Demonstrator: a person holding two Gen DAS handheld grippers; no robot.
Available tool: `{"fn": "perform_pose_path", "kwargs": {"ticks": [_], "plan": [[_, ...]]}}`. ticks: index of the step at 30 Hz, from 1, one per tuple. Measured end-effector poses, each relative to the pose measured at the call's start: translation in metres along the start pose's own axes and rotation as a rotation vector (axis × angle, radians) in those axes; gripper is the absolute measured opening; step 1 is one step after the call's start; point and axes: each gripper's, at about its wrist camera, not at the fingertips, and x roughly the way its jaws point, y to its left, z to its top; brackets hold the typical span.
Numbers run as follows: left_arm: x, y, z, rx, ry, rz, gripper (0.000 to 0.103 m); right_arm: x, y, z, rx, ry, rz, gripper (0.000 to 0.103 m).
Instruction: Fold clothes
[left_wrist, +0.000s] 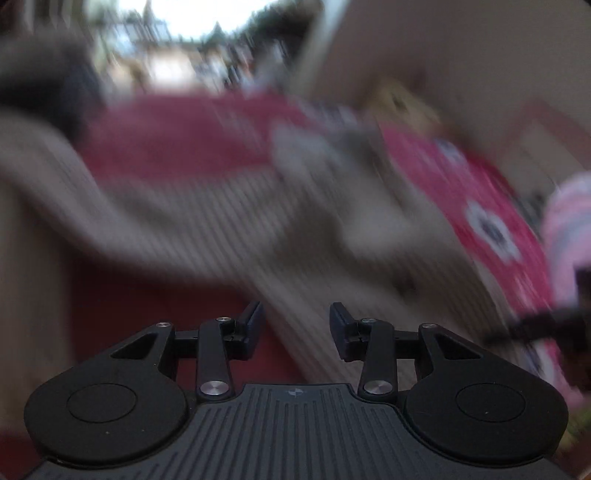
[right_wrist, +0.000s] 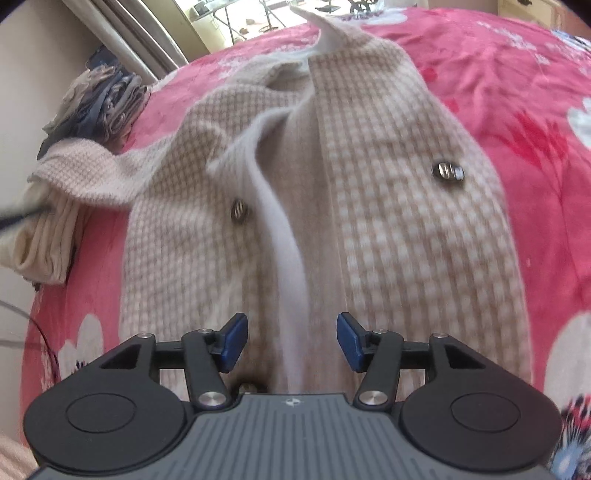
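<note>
A beige-and-white checked cardigan (right_wrist: 388, 192) with white trim and metal buttons lies spread on a pink floral bedspread (right_wrist: 517, 92). My right gripper (right_wrist: 291, 339) hovers over its lower front, open, the white placket running between the blue fingers. One sleeve (right_wrist: 85, 173) stretches off to the left. In the left wrist view everything is motion-blurred: the same cardigan (left_wrist: 229, 221) crosses the frame over the bedspread (left_wrist: 461, 184). My left gripper (left_wrist: 295, 332) is open just above the knit, nothing between its fingers.
Folded grey-blue clothes (right_wrist: 107, 99) and a cream ribbed garment (right_wrist: 44, 236) sit at the bed's left edge. A window and curtain lie beyond the bed. A pink striped sleeve (left_wrist: 569, 236) and the other gripper (left_wrist: 539, 328) show at the right of the left wrist view.
</note>
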Motion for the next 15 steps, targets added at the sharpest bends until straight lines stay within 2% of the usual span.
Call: {"fn": "perform_pose_path", "kwargs": {"ticks": [3,6,8,12,14,15], "plan": [[0.034,-0.020,-0.025,0.024,0.156,-0.133,0.039,-0.002,0.000,-0.014,0.014,0.013,-0.009,0.055],[0.048,-0.024,-0.038,-0.012,0.234,-0.188,0.040,-0.012,0.000,-0.024,0.029,0.010,-0.007,0.055],[0.057,-0.027,-0.047,-0.036,0.286,-0.224,0.045,-0.021,-0.004,-0.032,0.056,-0.003,0.003,0.055],[0.075,-0.032,-0.064,-0.084,0.391,-0.297,0.045,-0.025,-0.013,-0.049,0.123,-0.002,0.032,0.055],[0.077,-0.038,-0.070,-0.082,0.403,-0.300,0.045,-0.024,-0.012,-0.053,0.125,-0.007,0.035,0.055],[0.076,-0.042,-0.072,-0.070,0.410,-0.298,0.045,-0.023,-0.012,-0.055,0.126,-0.010,0.037,0.051]]}}
